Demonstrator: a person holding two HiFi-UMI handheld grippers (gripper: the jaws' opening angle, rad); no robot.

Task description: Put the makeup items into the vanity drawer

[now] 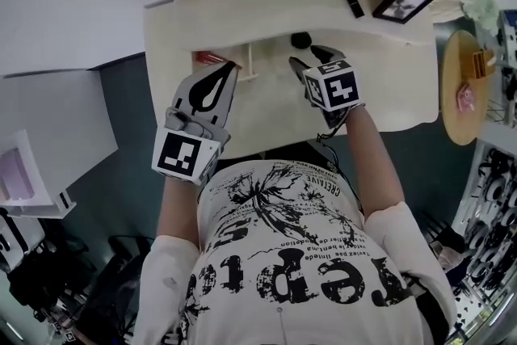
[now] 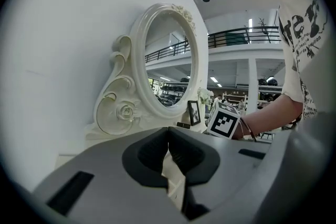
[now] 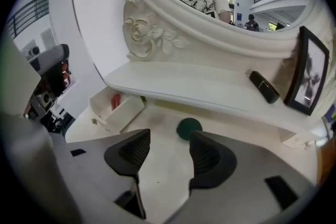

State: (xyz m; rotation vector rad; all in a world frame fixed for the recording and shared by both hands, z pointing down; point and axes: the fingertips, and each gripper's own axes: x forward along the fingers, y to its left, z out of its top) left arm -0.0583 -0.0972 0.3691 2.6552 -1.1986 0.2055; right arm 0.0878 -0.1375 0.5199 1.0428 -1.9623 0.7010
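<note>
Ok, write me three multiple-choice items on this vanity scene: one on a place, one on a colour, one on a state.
1. Where does the slim black tube lie?
A. On the raised white shelf, beside the black picture frame
B. Inside the drawer
C. On the floor

2. What colour is the small round object on the cream tabletop ahead of the right tool?
A. Yellow
B. Dark green
C. Pink

3. In what state is the small white drawer?
A. Pushed shut
B. Pulled open, with a red item inside
C. Taken out and turned upside down

Answers: 1 A, since the tube rests on the shelf next to the frame. 2 B, as the right gripper view shows it green. 3 B, because the drawer's inside and the red item show.
</note>
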